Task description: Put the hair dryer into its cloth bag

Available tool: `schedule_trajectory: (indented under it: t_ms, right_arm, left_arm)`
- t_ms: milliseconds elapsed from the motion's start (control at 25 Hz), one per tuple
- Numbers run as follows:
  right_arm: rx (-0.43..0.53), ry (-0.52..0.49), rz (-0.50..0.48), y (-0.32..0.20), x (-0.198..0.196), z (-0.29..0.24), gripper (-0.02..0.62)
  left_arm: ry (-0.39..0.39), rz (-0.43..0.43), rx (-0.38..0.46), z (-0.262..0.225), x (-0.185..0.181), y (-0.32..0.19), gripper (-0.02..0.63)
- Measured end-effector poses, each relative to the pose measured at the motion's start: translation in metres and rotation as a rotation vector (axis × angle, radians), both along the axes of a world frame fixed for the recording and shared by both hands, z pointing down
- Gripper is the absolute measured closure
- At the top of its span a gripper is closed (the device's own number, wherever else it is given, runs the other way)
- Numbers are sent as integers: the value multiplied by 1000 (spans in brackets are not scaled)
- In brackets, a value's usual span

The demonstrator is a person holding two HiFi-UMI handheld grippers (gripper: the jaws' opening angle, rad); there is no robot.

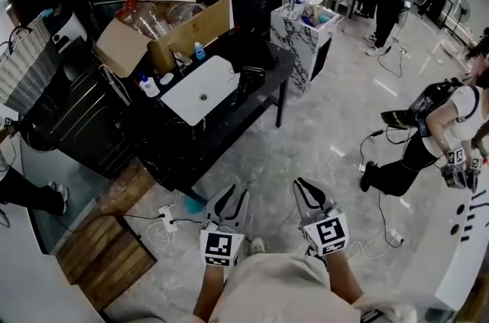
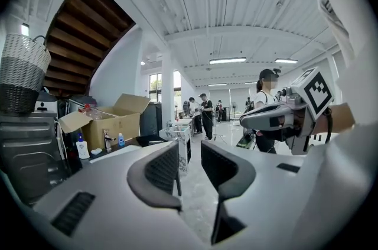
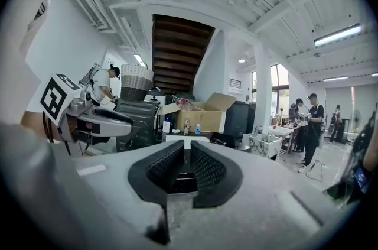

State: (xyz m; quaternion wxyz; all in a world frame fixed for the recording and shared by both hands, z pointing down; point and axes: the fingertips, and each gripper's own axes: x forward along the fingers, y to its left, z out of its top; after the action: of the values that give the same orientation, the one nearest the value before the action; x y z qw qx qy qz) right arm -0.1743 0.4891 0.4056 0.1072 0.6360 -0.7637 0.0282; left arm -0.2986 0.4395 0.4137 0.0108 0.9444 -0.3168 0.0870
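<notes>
In the head view a white cloth bag [image 1: 200, 90] lies flat on a black table [image 1: 221, 132]. To its right lies a dark thing that looks like the hair dryer [image 1: 248, 79]. Both grippers hang over the floor, well short of the table and pointing toward it. My left gripper [image 1: 230, 198] [image 2: 190, 161] has a narrow gap between its pads and nothing in it. My right gripper [image 1: 308, 192] [image 3: 187, 155] has its pads almost together and holds nothing. In the right gripper view the bag [image 3: 184, 138] shows straight ahead beyond the jaws.
An open cardboard box [image 1: 179, 12] and small bottles [image 1: 149, 85] stand at the table's back. A woven basket [image 1: 27, 62] sits at the left and a marbled cabinet [image 1: 299, 35] beyond the table. A power strip with cables [image 1: 164, 218] and a wooden pallet [image 1: 103, 253] lie on the floor. A person [image 1: 435, 130] crouches at the right.
</notes>
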Motion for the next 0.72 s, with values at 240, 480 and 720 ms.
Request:
schedule_trajectory:
  t_ms: [240, 480, 720]
  right_arm:
    - [16, 7, 1, -24, -7, 5, 575]
    - [35, -13, 0, -47, -5, 0, 575]
    - [61, 0, -15, -63, 11, 5, 575]
  left_arm:
    - [12, 1, 17, -1, -4, -27, 492]
    - [7, 1, 11, 1, 3, -49, 497]
    - [-3, 7, 15, 3, 19, -65, 499]
